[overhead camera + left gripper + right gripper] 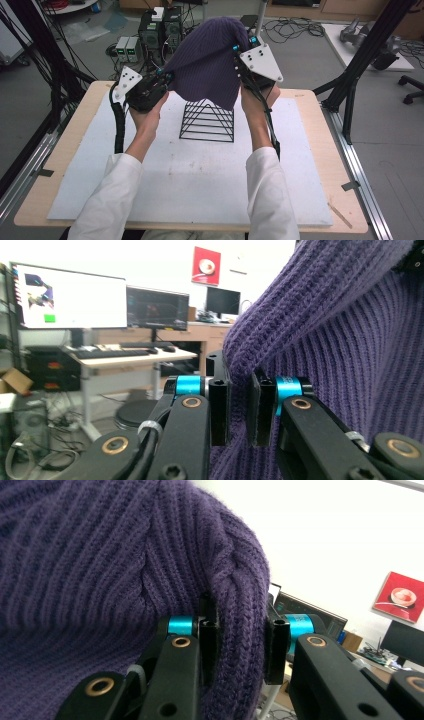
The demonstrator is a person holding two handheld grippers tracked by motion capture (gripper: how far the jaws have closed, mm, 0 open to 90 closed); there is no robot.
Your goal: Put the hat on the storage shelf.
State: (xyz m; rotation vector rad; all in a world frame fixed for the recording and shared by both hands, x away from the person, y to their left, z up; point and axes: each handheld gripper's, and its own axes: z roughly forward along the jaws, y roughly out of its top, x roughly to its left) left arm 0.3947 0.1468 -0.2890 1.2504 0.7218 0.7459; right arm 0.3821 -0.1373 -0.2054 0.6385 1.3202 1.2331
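Now, with your left gripper and right gripper each clamped on an edge of the purple knit hat above the wire pyramid stand near the table's far edge, keep the opening spread and lower it evenly over the apex.

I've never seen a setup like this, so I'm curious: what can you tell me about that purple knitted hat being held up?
The purple ribbed knitted hat looks like soft, thick wool with a cable-like twist in places. It hangs in the air, spread between two hand-held tools: the left tool pinches a fold of its edge, the right tool clamps a thicker fold. Its lower edge droops in a point just above the top of the black wire pyramid-shaped stand on the white board; whether they touch is unclear.
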